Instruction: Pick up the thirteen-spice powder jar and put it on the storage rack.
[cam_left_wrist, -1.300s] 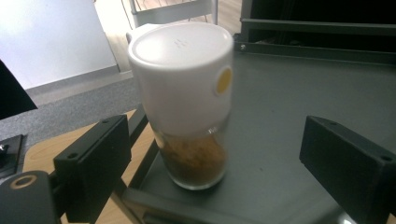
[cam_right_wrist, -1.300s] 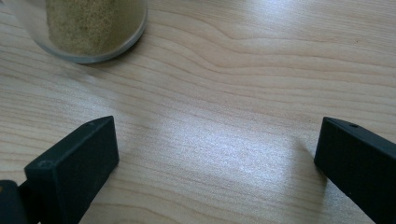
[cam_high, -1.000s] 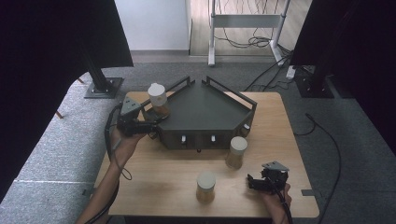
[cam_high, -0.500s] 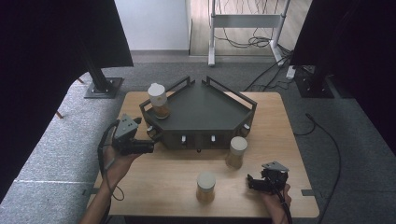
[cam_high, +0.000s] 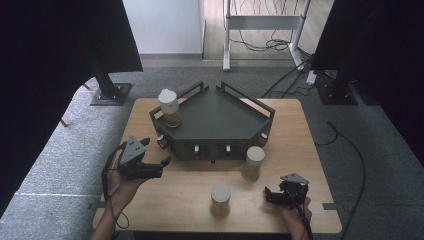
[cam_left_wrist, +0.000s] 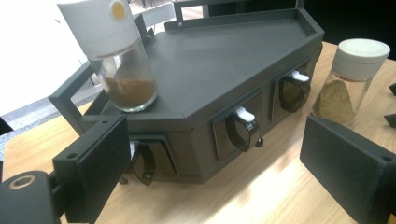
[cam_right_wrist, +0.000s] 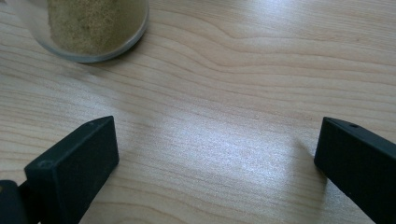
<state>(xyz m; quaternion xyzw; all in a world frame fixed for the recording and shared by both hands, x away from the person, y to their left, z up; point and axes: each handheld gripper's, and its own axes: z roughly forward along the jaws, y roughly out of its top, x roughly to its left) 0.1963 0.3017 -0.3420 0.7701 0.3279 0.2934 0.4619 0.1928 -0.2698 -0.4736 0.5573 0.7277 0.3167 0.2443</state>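
my left gripper (cam_high: 159, 167) hangs released at eight o'clock of the dark rack (cam_high: 215, 120), empty; my right gripper (cam_high: 270, 194) gapes empty near the nearest jar (cam_high: 220, 199).

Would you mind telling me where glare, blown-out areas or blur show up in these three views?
High view: dark curtains on both sides lose all detail, while the table is evenly lit. Left gripper view: the background at upper left is blown out white behind the jar on the rack; the near jaws look soft. Right gripper view: a pale sheen lies on the wood between the jaws.
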